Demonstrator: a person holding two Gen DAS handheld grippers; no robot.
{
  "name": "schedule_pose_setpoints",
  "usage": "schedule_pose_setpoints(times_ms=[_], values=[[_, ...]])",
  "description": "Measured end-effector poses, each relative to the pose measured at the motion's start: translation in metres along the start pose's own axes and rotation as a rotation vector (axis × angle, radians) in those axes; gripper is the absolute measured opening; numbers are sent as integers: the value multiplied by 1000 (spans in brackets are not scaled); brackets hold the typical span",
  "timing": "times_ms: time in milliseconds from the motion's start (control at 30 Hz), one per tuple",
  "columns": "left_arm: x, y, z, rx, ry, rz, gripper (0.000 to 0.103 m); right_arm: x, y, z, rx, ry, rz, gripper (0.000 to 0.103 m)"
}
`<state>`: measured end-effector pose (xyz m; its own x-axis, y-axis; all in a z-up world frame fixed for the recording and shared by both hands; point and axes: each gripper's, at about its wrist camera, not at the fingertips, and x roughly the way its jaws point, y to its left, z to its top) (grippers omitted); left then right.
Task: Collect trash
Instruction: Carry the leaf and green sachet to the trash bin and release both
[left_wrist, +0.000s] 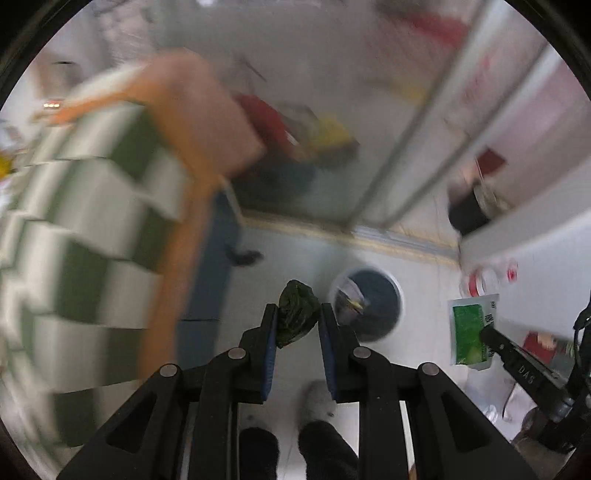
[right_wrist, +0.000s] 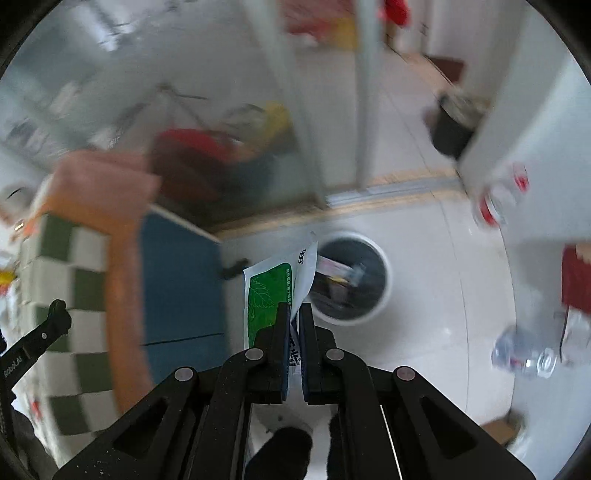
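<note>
Beside bin (right_wrist: 351, 280): checkered cloth (right_wrist: 74, 295), bottle (right_wrist: 524, 354).

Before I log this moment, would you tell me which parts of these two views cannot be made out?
- Contents of the round grey waste bin with white rim: blurred in both views.
- Printed text on the green-and-white plastic sachet: too small, partly pinched inside the right claw.
- Dark green crumpled wrapper in the left claw: its kind is unclear.
- Clear plastic bottle: smeared by motion, right wrist view.

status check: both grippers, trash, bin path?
Left gripper shut on dark green wad. Right gripper shut on green-white packet. Bin on floor ahead, path unobstructed.
</note>
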<state>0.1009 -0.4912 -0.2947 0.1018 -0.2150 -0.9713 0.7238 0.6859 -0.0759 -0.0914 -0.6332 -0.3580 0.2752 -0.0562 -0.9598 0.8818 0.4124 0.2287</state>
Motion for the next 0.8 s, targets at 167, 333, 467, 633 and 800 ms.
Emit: schedule_pose_setpoints(times_ms=[167, 333, 467, 633, 800], values=[[132, -63, -4, 35, 175, -128, 19, 98, -92, -8, 131, 96, -16, 5], [262, -109, -13, 73, 299, -176, 19, 206, -157, -20, 234, 163, 5, 5], [346, -132, -21, 101, 380, -189, 19, 309, -197, -27, 305, 213, 43, 5], [415, -148, -28, 163, 429, -166, 19, 366, -206, -24, 288, 233, 38, 5], [436, -147, -26, 190, 445, -140, 22, 413, -200, -20, 242, 284, 13, 10]])
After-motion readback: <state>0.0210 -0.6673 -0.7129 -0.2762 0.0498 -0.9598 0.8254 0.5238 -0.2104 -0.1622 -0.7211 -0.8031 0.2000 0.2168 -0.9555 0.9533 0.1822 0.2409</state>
